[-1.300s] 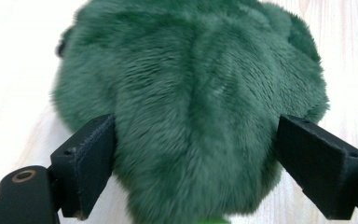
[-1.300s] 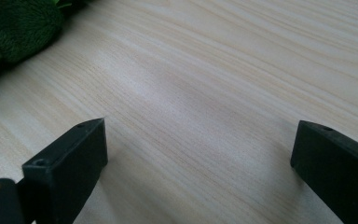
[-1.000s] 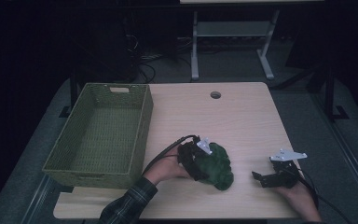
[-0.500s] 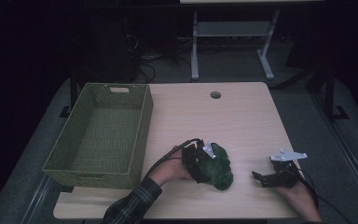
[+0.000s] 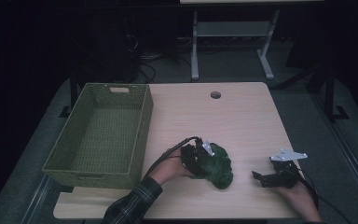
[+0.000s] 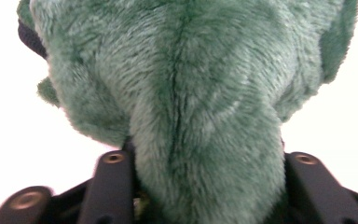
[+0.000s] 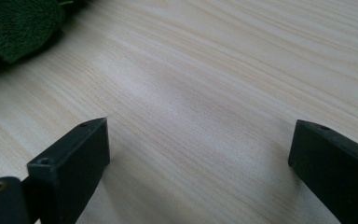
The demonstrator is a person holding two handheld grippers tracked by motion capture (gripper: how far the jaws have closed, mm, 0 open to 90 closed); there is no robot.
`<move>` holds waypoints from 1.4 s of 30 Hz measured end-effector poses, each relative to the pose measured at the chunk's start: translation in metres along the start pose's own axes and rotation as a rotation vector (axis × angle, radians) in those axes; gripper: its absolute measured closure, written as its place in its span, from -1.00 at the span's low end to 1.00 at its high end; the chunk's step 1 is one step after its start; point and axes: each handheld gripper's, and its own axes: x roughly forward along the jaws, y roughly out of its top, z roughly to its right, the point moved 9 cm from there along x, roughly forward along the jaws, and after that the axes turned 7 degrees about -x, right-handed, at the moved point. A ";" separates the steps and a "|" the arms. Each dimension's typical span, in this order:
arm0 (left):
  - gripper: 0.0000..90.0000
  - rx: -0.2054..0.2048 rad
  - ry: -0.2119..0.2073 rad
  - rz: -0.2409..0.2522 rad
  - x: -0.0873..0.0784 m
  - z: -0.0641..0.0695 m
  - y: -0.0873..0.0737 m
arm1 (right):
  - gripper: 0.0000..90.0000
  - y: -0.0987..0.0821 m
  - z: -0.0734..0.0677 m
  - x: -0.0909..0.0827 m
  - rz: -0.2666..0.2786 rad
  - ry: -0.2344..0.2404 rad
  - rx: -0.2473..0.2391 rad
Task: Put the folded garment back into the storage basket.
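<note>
The green plush toy lies on the wooden table near the near edge, roughly midway between the two grippers and to the right of the green woven basket, which stands at the left side of the table. The left gripper sits at the left flank of the toy; its jaws have just been closing, and in the left gripper view the green plush toy is pinched between the two black jaws, with the fur bulging out above them. The grip falls on a narrow part of the toy, while the wider body spreads beyond the jaw tips. The person's left hand holds this gripper, with a plaid sleeve entering from the near edge. The right gripper rests near the right near corner of the table, apart from the toy, and points left toward it. In the right gripper view its jaws stand wide apart with bare table between them, and an edge of the green plush toy shows at the far left.
</note>
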 end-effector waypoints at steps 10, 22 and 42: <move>0.38 -0.005 -0.004 -0.004 -0.006 0.001 0.001 | -0.89 0.000 0.000 0.000 -0.001 0.000 0.001; 0.38 -0.004 0.007 0.045 -0.043 0.010 0.014 | -0.89 0.000 0.000 0.000 -0.001 0.001 0.002; 0.36 -0.068 0.045 0.113 -0.119 -0.007 0.012 | -0.89 0.000 0.000 0.000 -0.001 0.000 0.004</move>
